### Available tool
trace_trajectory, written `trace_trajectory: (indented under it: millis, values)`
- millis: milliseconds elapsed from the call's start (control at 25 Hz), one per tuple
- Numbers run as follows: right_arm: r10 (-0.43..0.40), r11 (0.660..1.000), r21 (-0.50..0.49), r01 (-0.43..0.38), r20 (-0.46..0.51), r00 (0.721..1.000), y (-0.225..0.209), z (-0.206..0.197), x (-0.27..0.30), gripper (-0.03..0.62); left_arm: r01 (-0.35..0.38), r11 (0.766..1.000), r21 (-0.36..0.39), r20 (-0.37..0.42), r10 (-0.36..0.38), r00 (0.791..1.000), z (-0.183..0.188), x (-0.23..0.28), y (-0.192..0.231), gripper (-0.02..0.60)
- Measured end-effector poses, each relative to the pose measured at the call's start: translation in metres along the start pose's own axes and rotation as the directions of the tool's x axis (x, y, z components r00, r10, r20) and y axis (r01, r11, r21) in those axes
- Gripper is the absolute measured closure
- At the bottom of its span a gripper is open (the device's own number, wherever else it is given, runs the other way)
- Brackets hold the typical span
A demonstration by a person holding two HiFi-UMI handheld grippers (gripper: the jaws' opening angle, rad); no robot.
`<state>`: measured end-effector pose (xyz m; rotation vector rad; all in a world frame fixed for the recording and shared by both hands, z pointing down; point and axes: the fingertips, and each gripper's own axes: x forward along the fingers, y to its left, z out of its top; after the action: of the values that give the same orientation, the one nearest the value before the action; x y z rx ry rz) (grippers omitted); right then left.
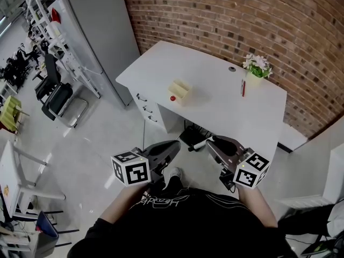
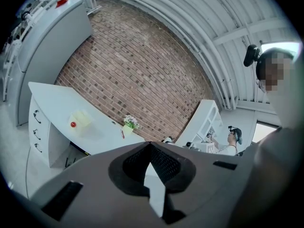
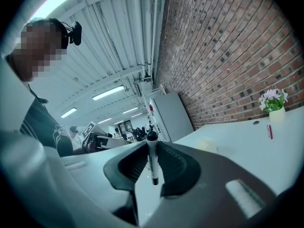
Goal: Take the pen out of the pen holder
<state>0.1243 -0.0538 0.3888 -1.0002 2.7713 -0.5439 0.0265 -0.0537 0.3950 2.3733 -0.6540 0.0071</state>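
A pale yellow pen holder (image 1: 180, 90) with a red ball at its front stands on the white desk (image 1: 215, 109); it also shows as the holder (image 2: 80, 119) and, faintly, the holder (image 3: 206, 145). My right gripper (image 1: 210, 141) is shut on a white pen with a black cap (image 1: 198, 145), held well in front of the desk over the floor. In the right gripper view the pen (image 3: 152, 158) stands upright across that gripper (image 3: 152, 144). My left gripper (image 1: 174, 144) is beside it, shut and holding nothing; its jaws meet at the tip of the gripper (image 2: 151, 145).
A red pen (image 1: 243, 87) lies on the desk by a small flower pot (image 1: 257, 71). Drawers (image 1: 148, 109) sit under the desk's left end. A grey cabinet (image 1: 102, 31) and a brick wall (image 1: 226, 15) stand behind, with chairs (image 1: 56, 98) at left.
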Motion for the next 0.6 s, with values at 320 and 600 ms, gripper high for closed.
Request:
trace_trajectory:
  millis: [320,600]
  values:
    - [0.018,1.000,-0.004,-0.018,-0.005,1.000,0.008,-0.001,0.001,0.525,-0.010,1.000,0.014,0.011,0.010,1.000,0.000,-0.008,-0.006,0.578]
    - [0.013,1.000,-0.023,-0.013,-0.003,1.000,0.010,-0.001,0.000,0.523,-0.023,0.999,0.024,0.017,0.022,1.000,-0.001,-0.014,-0.010,0.578]
